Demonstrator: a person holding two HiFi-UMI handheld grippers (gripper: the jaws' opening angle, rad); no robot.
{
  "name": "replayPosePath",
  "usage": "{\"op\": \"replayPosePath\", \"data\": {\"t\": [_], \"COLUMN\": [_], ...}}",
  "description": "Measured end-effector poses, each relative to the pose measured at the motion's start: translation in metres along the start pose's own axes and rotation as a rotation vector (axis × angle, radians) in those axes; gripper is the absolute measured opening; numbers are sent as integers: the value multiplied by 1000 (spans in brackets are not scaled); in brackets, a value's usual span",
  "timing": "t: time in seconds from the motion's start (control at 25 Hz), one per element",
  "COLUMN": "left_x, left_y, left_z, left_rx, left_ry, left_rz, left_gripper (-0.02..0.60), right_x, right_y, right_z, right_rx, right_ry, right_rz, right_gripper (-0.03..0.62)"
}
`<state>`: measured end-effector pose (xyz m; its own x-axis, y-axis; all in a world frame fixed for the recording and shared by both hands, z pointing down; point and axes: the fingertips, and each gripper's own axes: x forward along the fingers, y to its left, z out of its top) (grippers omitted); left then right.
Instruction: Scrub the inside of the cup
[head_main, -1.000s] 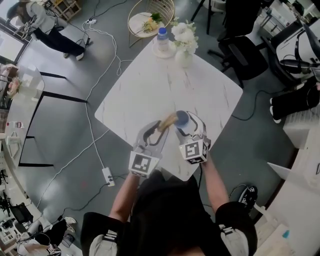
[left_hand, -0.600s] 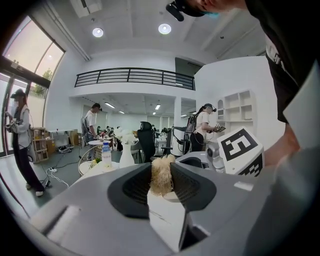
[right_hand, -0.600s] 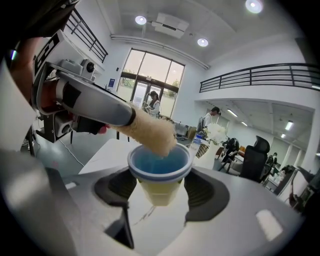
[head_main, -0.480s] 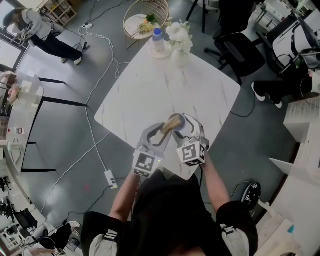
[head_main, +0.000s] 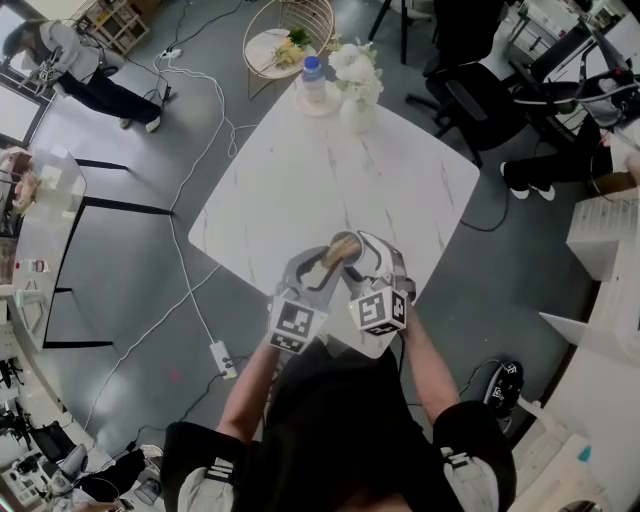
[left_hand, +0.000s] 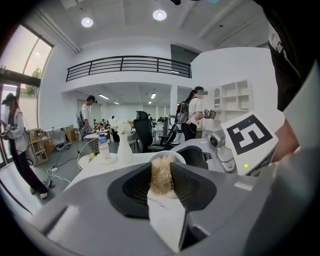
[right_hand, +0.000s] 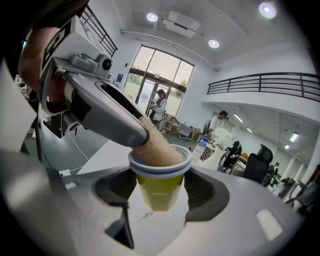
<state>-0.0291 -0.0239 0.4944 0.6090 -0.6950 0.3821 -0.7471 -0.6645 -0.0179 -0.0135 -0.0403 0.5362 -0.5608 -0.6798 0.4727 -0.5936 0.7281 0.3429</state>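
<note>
Grips cup (right_hand: 159, 176) by its yellow wall with right gripper (right_hand: 160, 196) fingers, spread wide, over desk's (head_main: 300, 180) near corner, mouth left free for the tool. Pinches scrubber (right_hand: 156, 147) tight between left gripper (left_hand: 161, 181) fingers, its end plunged into the cup mouth, presumably mid-scrub. Angles both grippers slightly downward and inward, tips meeting, marker cubes close to the torso.
</note>
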Motion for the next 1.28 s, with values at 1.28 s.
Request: {"op": "replayPosePath", "data": {"t": [1.28], "left_x": [2], "left_y": [-16], "left_z": [-17], "left_rx": [8], "left_ry": [122], "left_rz": [-19], "left_gripper": [124], "right_x": [-13], "right_y": [17], "right_z": [-26], "right_rx": [-139], "right_ry": [40], "right_rz": [-1], "right_gripper": [296]}}
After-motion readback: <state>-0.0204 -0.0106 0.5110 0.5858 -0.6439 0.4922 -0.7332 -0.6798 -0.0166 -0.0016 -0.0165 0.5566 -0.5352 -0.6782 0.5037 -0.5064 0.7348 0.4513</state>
